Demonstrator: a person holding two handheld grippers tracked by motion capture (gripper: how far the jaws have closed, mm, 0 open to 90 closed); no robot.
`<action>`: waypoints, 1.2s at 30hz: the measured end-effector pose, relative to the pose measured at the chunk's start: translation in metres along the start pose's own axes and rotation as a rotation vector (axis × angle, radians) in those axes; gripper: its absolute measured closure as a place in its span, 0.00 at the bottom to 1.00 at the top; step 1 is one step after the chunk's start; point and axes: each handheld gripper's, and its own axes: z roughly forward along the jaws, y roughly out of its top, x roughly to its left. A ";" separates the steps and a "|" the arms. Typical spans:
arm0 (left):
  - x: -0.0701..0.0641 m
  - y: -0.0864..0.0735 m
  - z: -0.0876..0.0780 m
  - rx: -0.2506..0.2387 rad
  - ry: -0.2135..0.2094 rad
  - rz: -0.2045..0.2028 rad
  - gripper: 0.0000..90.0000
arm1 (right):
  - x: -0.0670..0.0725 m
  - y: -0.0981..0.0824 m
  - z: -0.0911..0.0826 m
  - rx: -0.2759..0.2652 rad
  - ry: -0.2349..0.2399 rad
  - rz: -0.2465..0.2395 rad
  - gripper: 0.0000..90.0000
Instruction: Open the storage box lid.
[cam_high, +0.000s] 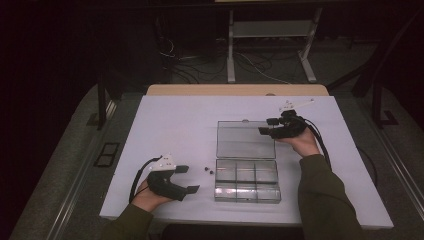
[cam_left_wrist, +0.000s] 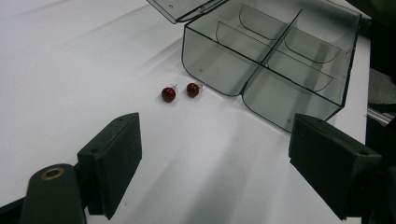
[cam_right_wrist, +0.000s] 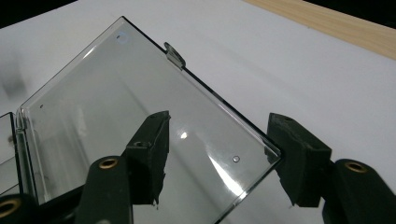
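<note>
White table (cam_high: 165, 125): box (cam_high: 247, 181) centre, lid (cam_right_wrist: 121, 116) laid open. Right gripper (cam_right_wrist: 219, 154) spread over lid corner, not pinching. Left gripper (cam_left_wrist: 215, 154) spread, empty, facing 2 red beads (cam_left_wrist: 180, 91) beside box. Prob. next: pick a bead w/ a narrow, precise pinch.

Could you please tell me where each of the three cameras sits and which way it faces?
High view: above the person's side, looking forward and down on the table; forearms, both hands show.
Left gripper view: rides the left gripper, facing two red beads and the clear box.
Right gripper view: rides the right gripper, facing the box's open lid.
Shared: the box.
</note>
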 end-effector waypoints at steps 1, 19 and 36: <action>0.000 0.000 0.000 0.000 0.000 0.000 0.18 | 0.000 0.000 0.000 0.003 0.001 0.000 0.44; 0.000 0.000 0.000 0.000 0.000 -0.001 0.18 | -0.007 -0.006 0.008 0.013 0.012 0.037 0.43; 0.000 0.000 0.000 0.001 -0.001 -0.001 0.18 | -0.012 -0.014 0.021 0.068 0.015 0.059 0.40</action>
